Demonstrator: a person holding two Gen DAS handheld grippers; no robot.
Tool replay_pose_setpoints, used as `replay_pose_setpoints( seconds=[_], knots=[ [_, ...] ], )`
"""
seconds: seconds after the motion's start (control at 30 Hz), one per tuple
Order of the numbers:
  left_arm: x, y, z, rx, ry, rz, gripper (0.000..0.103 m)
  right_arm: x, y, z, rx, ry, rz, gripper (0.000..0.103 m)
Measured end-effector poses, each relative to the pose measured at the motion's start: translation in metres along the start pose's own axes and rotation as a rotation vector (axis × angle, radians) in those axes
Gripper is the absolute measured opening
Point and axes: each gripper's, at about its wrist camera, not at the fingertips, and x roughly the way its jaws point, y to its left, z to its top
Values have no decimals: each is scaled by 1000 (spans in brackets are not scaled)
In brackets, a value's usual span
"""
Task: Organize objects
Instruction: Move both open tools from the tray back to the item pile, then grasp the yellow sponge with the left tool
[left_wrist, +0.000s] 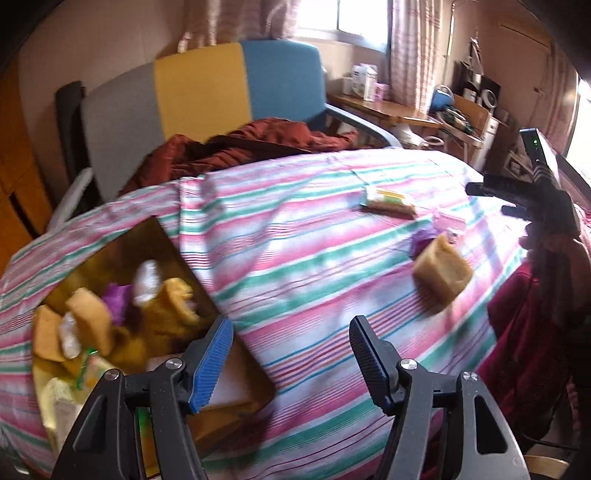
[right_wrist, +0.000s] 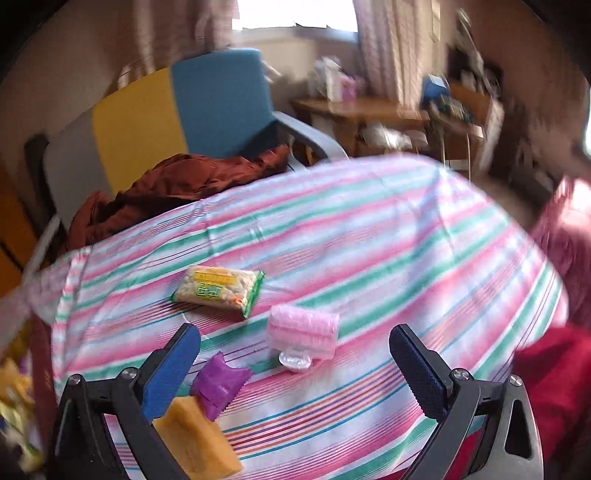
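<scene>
- Left tool (left_wrist: 291, 334): its fingers stand apart with nothing between them, over the striped cloth (left_wrist: 314, 240) of the counter, at the near right corner of the gold box (left_wrist: 155, 240)
- Gold box: open, with tan cakes (left_wrist: 92, 321), a purple wrapper and white packets heaped inside
- Right tool (right_wrist: 295, 343): fingers spread wide and empty, above the loose snacks
- Orange cake (right_wrist: 199, 439): right of the gold box, just beside the right tool's blue left finger (right_wrist: 173, 369)
- Purple packet (right_wrist: 219, 382): touching the orange cake's far side
- Pink wrapped roll (right_wrist: 304, 330): beyond the purple packet, a clear plastic piece at its foot
- Green-edged noodle packet (right_wrist: 219, 290): farther still from the gold box
- Red-brown garment (right_wrist: 177, 184): heaped past the counter's far edge, on the grey, yellow and blue chair (right_wrist: 218, 103)
</scene>
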Motion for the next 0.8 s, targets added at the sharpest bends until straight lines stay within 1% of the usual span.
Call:
replay_pose_setpoints(
  seconds=[0.03,0.07,0.13,0.2,0.3,0.47,0.53,0.57,0.6,0.63,0.67,0.8],
  knots=[
    [4,-4,3,6,4,-12,66,4,-11,0,64,13,27,103],
    [8,-9,6,11,8,-27,66,4,-18,1,104,17,30,103],
    [19,-19,12,8,27,-73,66,4,-31,1,173,15,33,103],
    [32,-30,18,0,56,-116,66,8,-39,-1,227,37,58,103],
    [51,-49,28,-1,93,-182,66,12,-41,-1,252,57,74,103],
    [81,-80,47,-43,168,-324,66,13,-40,-2,258,60,105,103],
    [93,-93,53,-61,199,-360,67,14,-43,-2,276,59,119,103],
    [101,-100,57,-77,218,-388,68,14,-46,-2,284,61,125,103],
    [106,-104,59,-90,230,-406,74,15,-47,-2,290,63,130,103],
    [111,-109,61,-102,240,-422,81,15,-47,-2,293,65,136,103],
    [115,-115,64,-107,246,-431,83,15,-48,-2,294,64,140,103],
    [136,-137,71,-100,273,-403,83,15,-48,-1,295,59,160,103]
  ],
)
